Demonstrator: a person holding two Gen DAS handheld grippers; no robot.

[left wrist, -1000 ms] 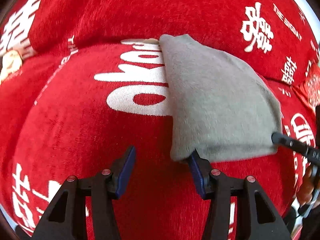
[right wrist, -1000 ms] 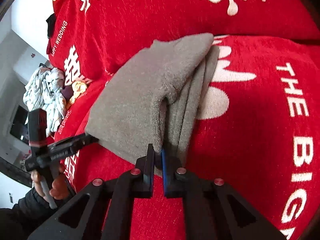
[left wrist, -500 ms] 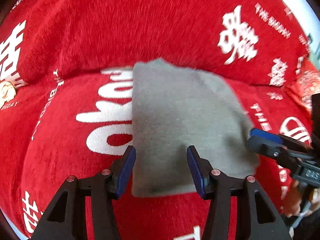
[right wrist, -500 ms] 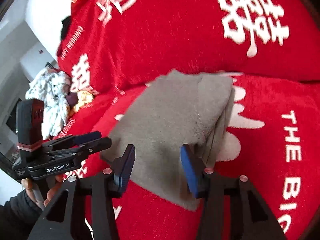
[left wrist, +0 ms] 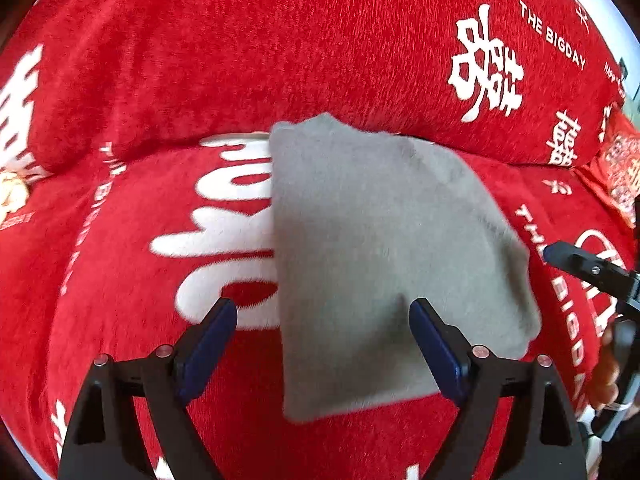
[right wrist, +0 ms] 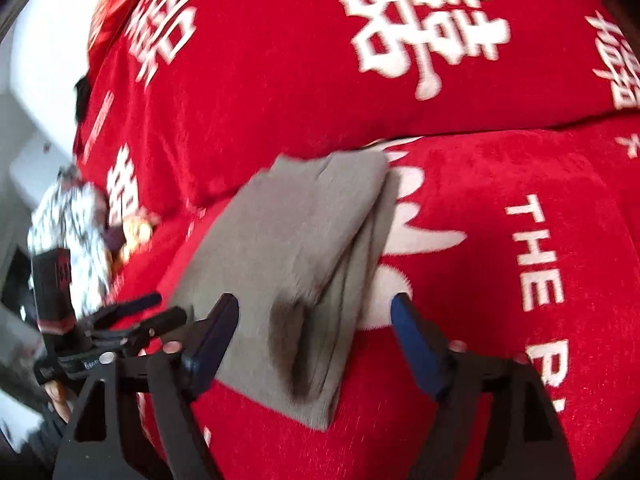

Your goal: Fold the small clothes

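Underneath, a red sofa cover (left wrist: pixel 320 60) — white lettering — bears the folded grey garment (left wrist: pixel 384 260).

we're seeing a soft fuzzy matt grey knit garment (left wrist: pixel 384 248), plush velvety red cover (left wrist: pixel 248 40) with flat white print, matt black plastic gripper (left wrist: pixel 323 336) arms, smooth blue pads (left wrist: pixel 434 344)
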